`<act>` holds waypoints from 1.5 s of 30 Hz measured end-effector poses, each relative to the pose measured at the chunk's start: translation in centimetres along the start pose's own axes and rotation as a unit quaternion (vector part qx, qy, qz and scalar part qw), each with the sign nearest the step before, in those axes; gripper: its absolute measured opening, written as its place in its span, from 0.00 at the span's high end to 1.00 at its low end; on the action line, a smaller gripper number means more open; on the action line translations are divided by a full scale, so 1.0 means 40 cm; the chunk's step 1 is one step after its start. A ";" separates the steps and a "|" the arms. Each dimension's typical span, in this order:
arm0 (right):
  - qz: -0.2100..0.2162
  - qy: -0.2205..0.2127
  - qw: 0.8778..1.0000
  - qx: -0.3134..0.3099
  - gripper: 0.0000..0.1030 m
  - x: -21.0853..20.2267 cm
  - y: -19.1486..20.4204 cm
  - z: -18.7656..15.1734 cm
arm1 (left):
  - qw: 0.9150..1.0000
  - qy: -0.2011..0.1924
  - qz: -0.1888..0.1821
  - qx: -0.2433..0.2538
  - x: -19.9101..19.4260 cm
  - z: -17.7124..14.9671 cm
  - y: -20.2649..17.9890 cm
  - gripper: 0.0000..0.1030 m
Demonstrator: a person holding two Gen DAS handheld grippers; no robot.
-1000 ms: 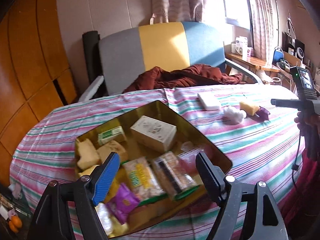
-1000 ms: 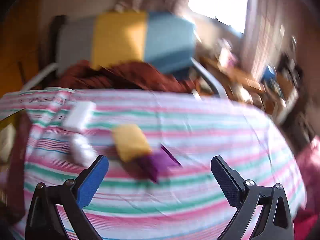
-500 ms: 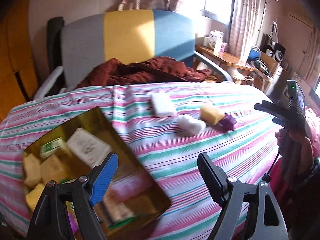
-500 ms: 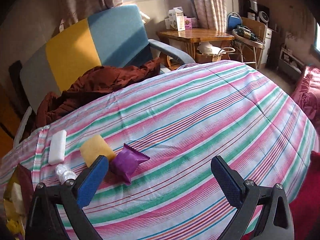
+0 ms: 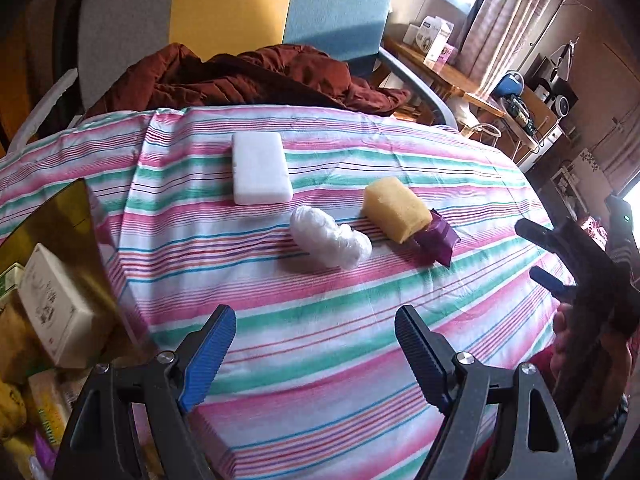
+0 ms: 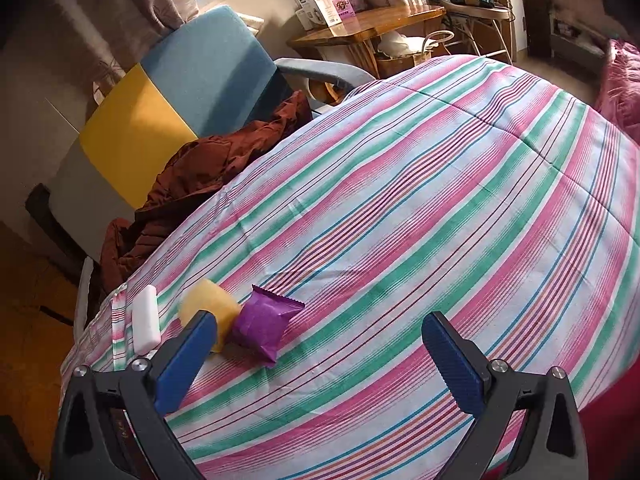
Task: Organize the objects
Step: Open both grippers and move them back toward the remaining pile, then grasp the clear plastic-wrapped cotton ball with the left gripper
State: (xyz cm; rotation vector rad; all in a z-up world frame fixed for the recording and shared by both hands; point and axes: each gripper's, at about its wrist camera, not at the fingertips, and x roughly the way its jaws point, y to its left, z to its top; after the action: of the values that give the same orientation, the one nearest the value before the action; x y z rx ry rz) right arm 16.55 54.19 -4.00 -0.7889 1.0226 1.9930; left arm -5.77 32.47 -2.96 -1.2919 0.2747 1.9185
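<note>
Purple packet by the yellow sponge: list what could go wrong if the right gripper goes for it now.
1. The purple packet touches the yellow sponge, so the open right gripper may nudge or catch the sponge too.
2. The packet looks slick and puffy; it may slip from the pads.
3. The striped cloth is soft and could bunch under the fingertips.

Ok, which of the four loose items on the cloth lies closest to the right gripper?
The purple packet: it sits just ahead of the right gripper, nearer than the yellow sponge, with the white block farther left.
</note>
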 end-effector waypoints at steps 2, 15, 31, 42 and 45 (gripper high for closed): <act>0.004 0.007 1.000 -0.001 0.00 0.006 0.000 -0.001 | 1.000 0.009 0.005 -0.004 0.035 0.018 -0.008 0.19; 0.021 0.032 0.999 -0.013 0.00 0.025 0.010 -0.004 | 0.998 -0.006 0.021 -0.062 0.176 0.123 -0.017 0.19; 0.011 0.035 0.998 -0.045 0.00 0.030 0.034 -0.012 | 0.995 0.007 0.100 0.001 0.265 0.100 -0.018 0.52; 0.003 0.030 0.996 -0.078 0.00 0.029 0.059 -0.020 | 0.997 0.005 0.075 0.012 0.204 -0.001 -0.027 0.64; 0.005 0.025 0.993 -0.113 0.00 0.026 0.088 -0.030 | 0.997 -0.005 0.082 0.017 0.184 -0.047 -0.039 0.63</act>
State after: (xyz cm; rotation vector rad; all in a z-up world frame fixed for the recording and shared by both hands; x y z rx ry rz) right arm 13.31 52.10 -4.02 -0.9593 0.8389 2.1330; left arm -4.62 36.03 -9.76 -1.2694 0.4171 2.0477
